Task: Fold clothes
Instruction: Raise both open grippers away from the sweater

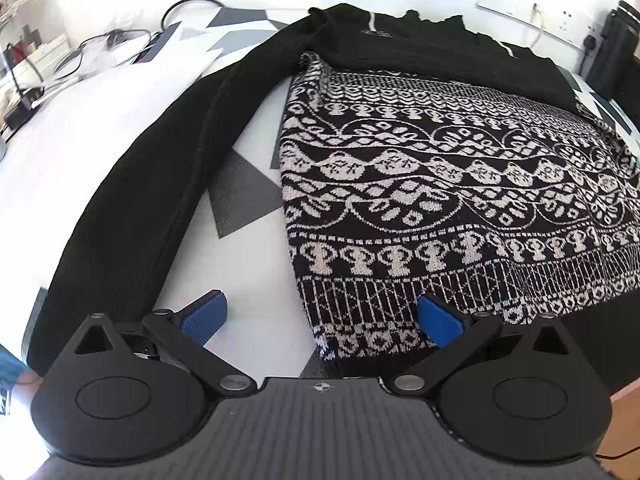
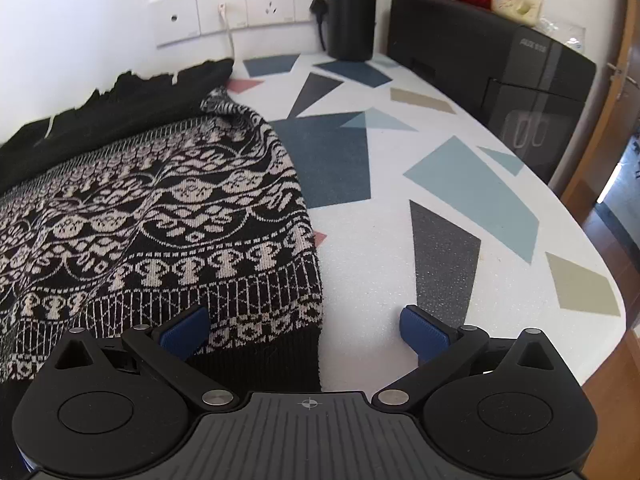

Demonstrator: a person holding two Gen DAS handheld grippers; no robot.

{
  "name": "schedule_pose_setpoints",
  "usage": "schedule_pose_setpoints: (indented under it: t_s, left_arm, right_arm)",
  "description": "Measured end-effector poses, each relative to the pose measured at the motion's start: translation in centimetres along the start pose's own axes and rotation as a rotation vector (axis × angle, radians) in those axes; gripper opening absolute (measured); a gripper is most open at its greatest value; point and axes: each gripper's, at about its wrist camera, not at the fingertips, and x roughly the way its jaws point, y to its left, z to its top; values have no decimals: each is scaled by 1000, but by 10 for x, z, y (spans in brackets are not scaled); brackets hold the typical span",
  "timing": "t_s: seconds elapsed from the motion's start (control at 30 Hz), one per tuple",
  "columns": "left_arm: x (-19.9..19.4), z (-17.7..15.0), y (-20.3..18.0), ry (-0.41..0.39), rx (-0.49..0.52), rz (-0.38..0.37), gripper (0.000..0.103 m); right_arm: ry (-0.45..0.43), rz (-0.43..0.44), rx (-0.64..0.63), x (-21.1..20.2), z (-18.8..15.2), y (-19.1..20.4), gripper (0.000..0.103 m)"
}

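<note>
We are hovering both tongs — left tongs (image 1: 322, 322), right tongs (image 2: 304, 330) — wide open and empty, straddling the sweater's (image 1: 440, 184) near hem corners; the hem is running left–right.

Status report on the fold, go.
Left gripper and right gripper open, empty, each over a bottom corner of the sweater. Sweater flat on the table, one sleeve spread out. Nothing in the way.

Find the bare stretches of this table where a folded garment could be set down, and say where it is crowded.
Free: the patterned tabletop between the black-and-white sweater and the black appliance; also the narrow strip between the sweater's body and its long black sleeve. Crowded: the far left corner with cables, and the wall side under the black garment.
</note>
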Motion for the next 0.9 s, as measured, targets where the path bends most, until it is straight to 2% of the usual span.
schedule_pose_setpoints:
  t_s: [0.17, 0.23, 0.27, 0.3, 0.33, 0.37, 0.4, 0.43, 0.47, 0.5, 0.53, 0.6, 0.7, 0.9]
  left_arm:
    - [-5, -11, 2, -47, -6, 3, 103]
    - [-7, -14, 3, -49, -10, 5, 103]
    - [-8, -14, 3, -44, -13, 4, 103]
    - [-9, -15, 3, -41, -9, 1, 102]
    - [-11, -16, 4, -44, -2, -4, 97]
    - [-14, -18, 4, -54, 16, -16, 93]
    - [-18, -19, 3, -65, 38, -41, 75]
    - [-22, -20, 2, -75, 60, -68, 49]
    - [-26, -20, 0, -73, 77, -95, 36]
    - [-28, -21, 0, -69, 85, -103, 19]
    - [-29, -22, -1, -64, 91, -108, 14]
    - [-32, -26, 1, -65, 81, -104, 13]
    - [-40, -34, 8, -50, 40, -128, 12]
    - [-57, -53, 14, -10, -11, -157, 13]
  right_arm:
    - [25, 33, -48, -1, 4, -2, 101]
    - [10, 61, -92, -9, 2, 0, 85]
    - [-4, 80, -131, -14, 0, 2, 65]
    - [-4, 122, -148, -19, -2, 4, 35]
    - [-3, 160, -164, -23, -4, 6, 28]
    - [-5, 156, -169, -26, -6, 8, 20]
    - [-12, 159, -178, -28, -9, 9, 17]
    - [-18, 166, -178, -30, -11, 9, 17]
    - [-23, 174, -177, -32, -14, 8, 17]
    - [-20, 191, -161, -33, -14, 5, 16]
    - [-16, 209, -144, -34, -15, 1, 16]
    - [-2, 243, -111, -36, -16, -7, 15]
    - [13, 279, -65, -42, -22, -22, 15]
    - [38, 301, -35, -64, -55, -45, 14]
